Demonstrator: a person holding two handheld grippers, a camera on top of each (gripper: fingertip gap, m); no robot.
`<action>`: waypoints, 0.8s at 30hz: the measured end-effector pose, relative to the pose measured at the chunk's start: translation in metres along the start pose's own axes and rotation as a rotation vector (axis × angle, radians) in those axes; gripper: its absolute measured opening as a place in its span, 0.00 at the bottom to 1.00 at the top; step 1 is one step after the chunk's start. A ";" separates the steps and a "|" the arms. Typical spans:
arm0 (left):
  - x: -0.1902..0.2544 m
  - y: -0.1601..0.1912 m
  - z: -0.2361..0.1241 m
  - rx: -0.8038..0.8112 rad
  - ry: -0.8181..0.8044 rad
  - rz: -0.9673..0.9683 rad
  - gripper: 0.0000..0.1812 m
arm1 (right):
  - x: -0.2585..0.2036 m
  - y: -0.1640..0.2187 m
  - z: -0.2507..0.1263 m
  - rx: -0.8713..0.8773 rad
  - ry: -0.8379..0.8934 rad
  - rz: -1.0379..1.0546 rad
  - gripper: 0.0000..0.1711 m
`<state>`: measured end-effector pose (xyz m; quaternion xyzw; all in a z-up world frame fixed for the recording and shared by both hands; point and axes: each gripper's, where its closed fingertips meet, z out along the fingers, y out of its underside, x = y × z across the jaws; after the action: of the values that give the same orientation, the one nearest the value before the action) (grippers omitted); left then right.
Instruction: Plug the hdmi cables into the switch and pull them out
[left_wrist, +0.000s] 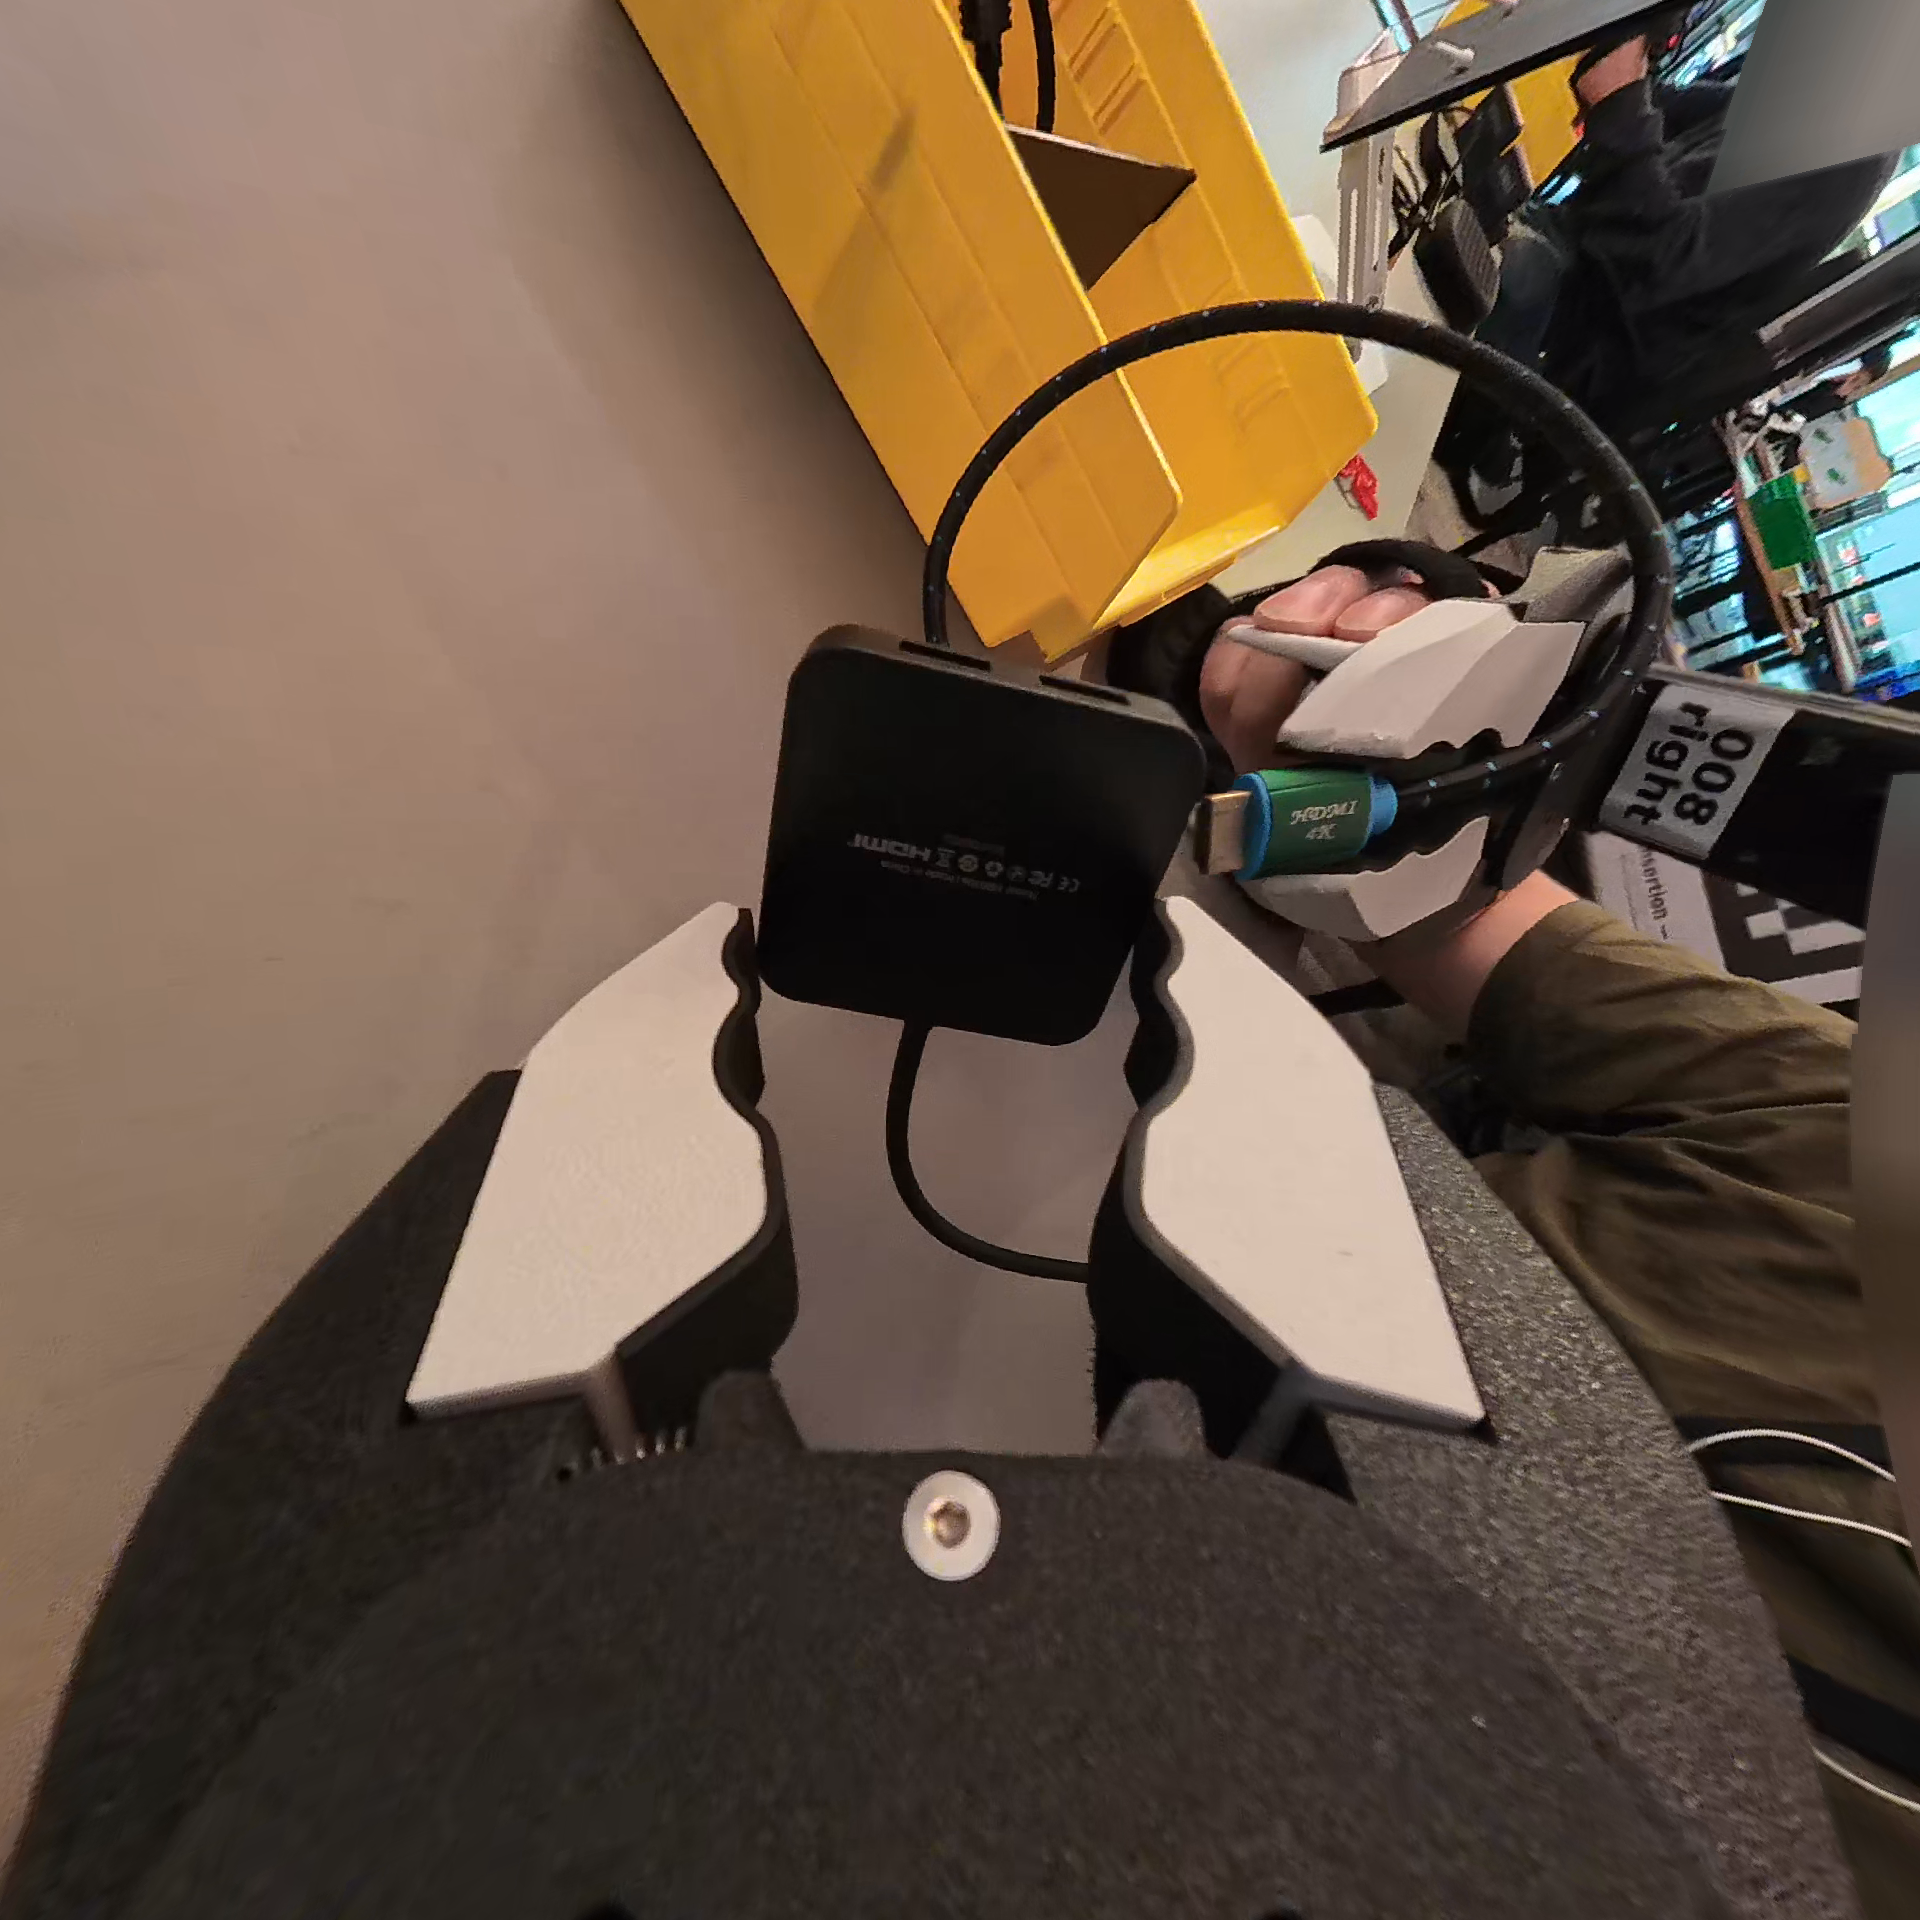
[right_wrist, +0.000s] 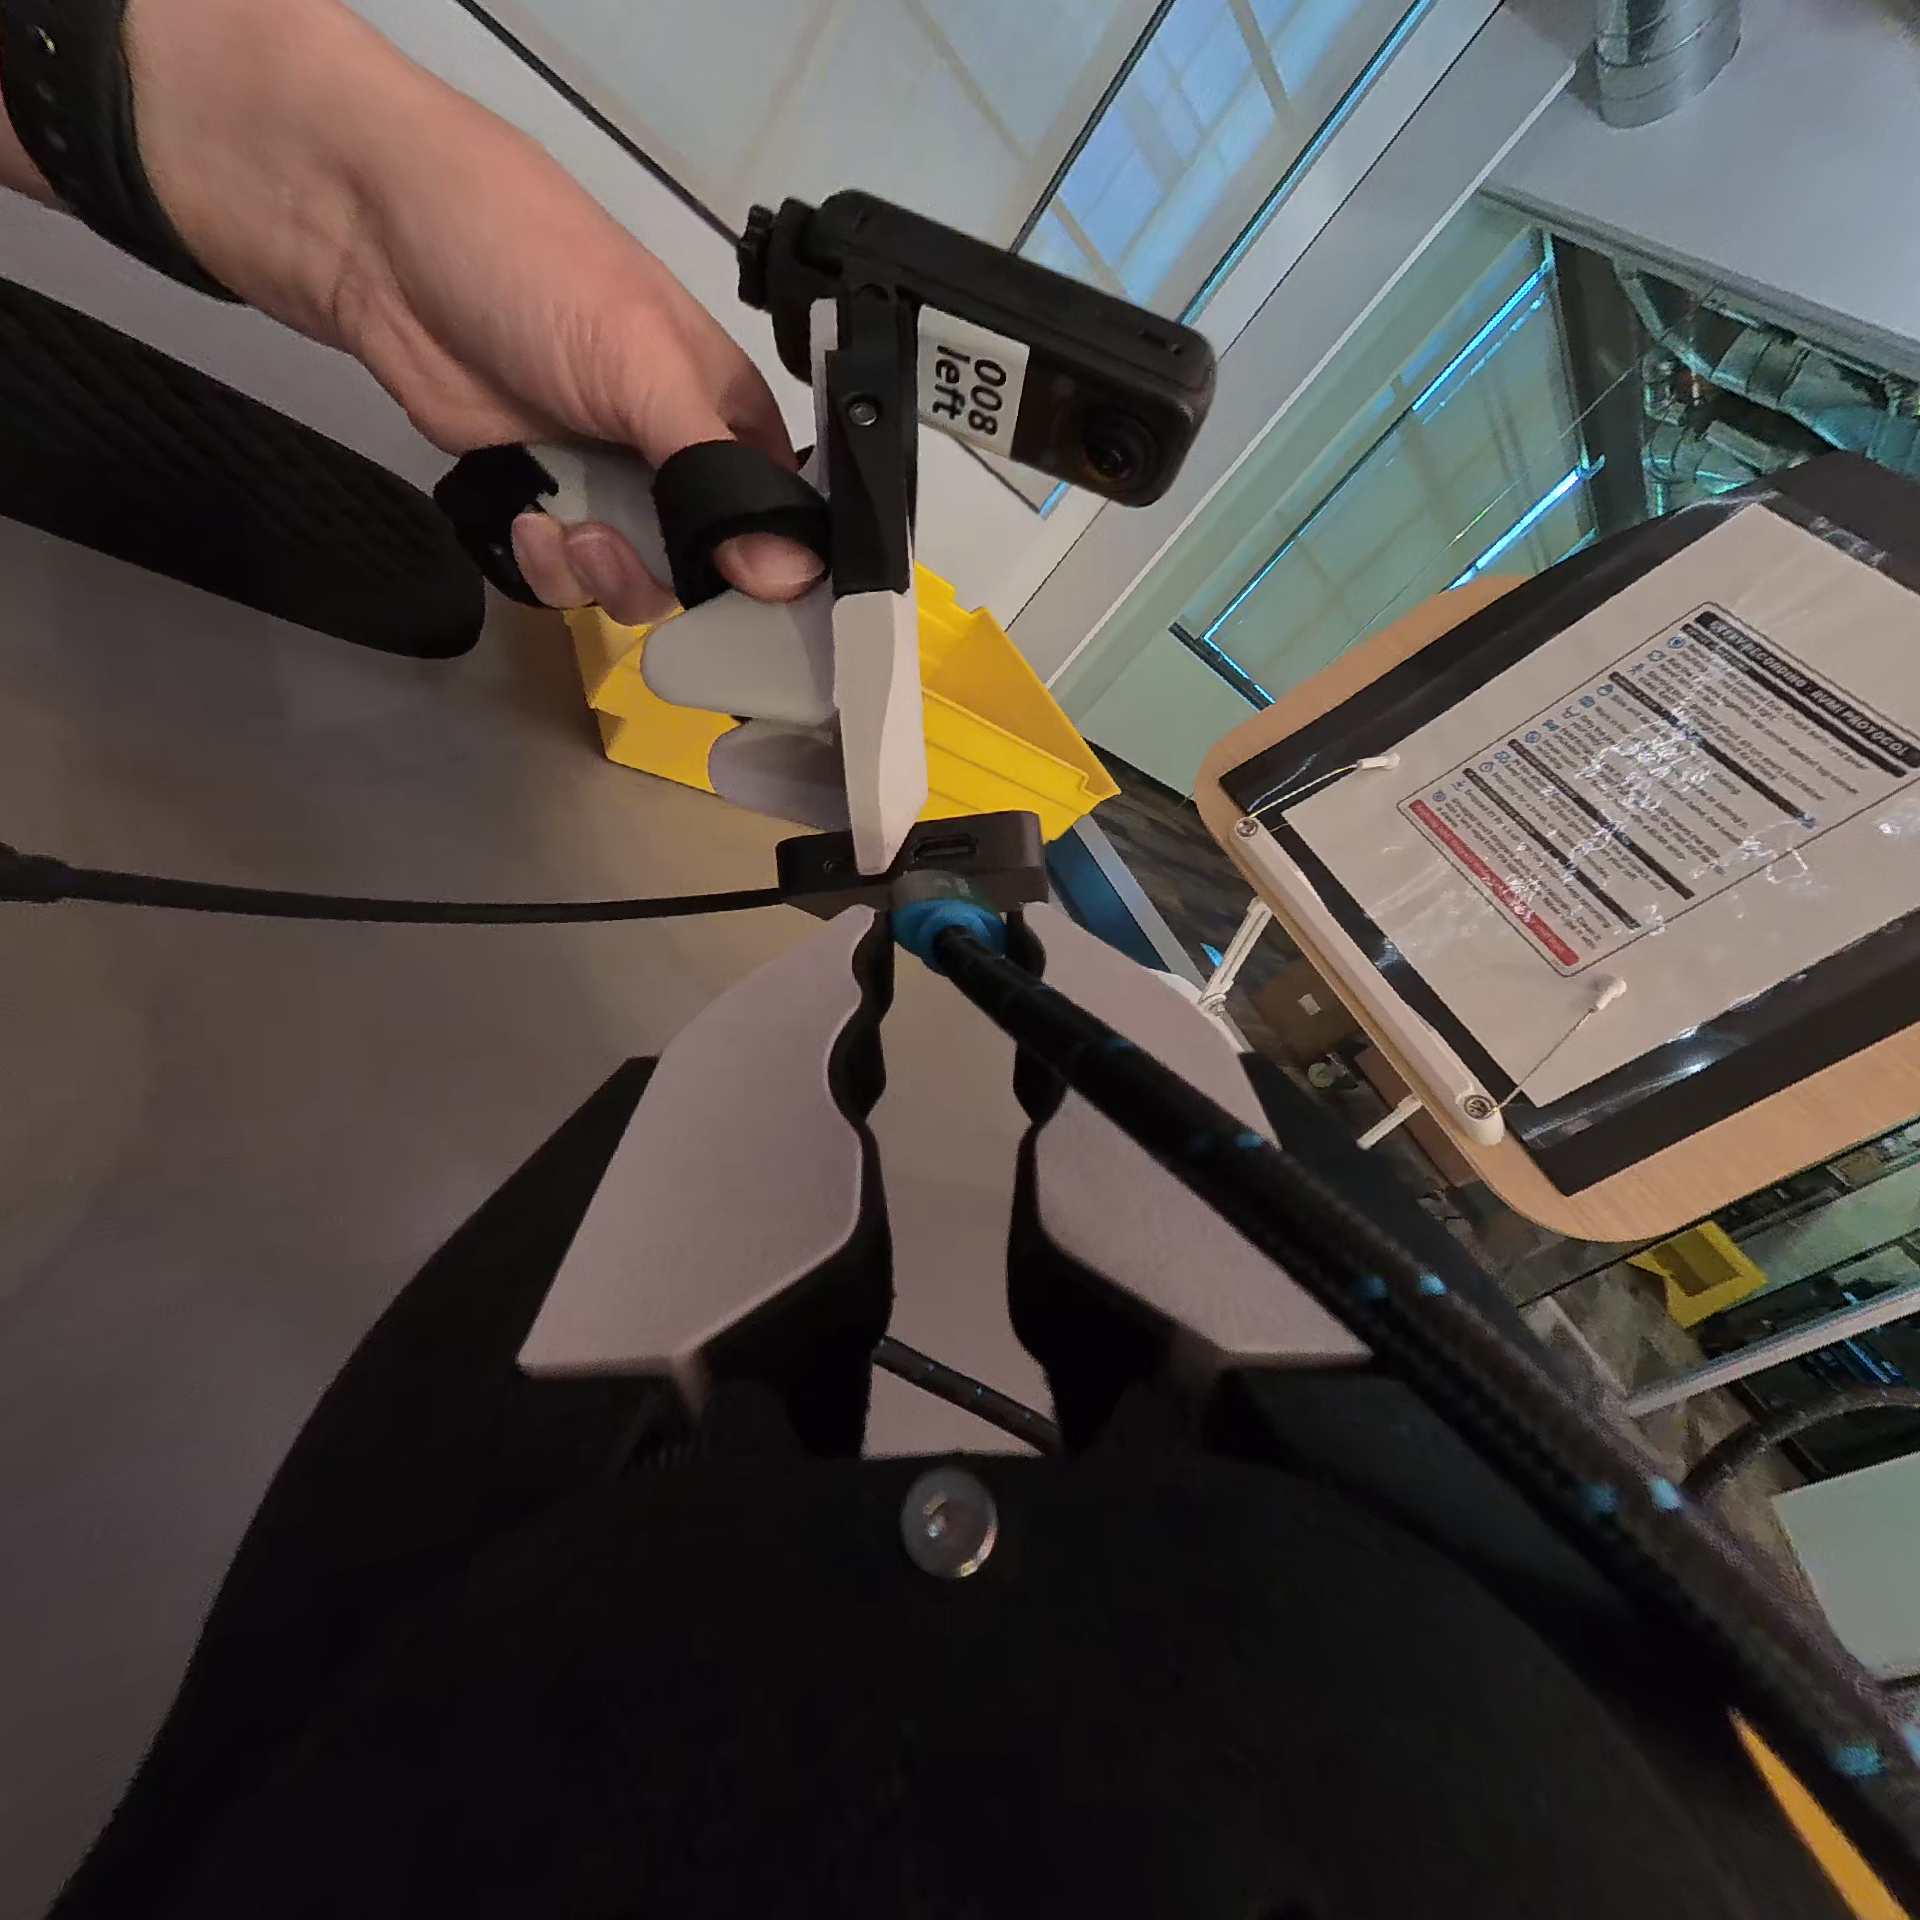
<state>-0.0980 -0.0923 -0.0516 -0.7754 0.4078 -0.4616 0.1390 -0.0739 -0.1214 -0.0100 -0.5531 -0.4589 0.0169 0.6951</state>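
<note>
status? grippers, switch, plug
Left gripper clamped on the black switch. Right gripper holds the green-blue HDMI plug, tip at the switch's side, not seated. Nothing blocking.

Grey tabletop (left_wrist: 312, 520), tall windows (right_wrist: 1351, 312), possibly shelving beyond.

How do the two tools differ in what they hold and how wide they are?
The left tool grips the flat black switch, its fingers spread wide; the right tool pinches the narrow green-and-blue plug, its fingers closer together. Both have white fingers, and each is shut on its part.
</note>
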 end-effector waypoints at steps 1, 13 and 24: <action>0.000 0.000 0.000 0.005 0.010 -0.008 0.38 | 0.000 0.000 0.000 0.002 -0.003 0.013 0.12; 0.004 -0.018 -0.011 0.241 0.033 0.078 0.38 | 0.013 -0.014 -0.002 0.071 -0.036 0.277 0.12; 0.039 -0.098 -0.085 0.844 -0.269 0.523 0.38 | 0.069 -0.072 0.004 0.294 -0.103 0.873 0.12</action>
<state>-0.1092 -0.0467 0.0753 -0.5763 0.3448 -0.4318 0.6021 -0.0711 -0.1098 0.0890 -0.5887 -0.2098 0.4002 0.6703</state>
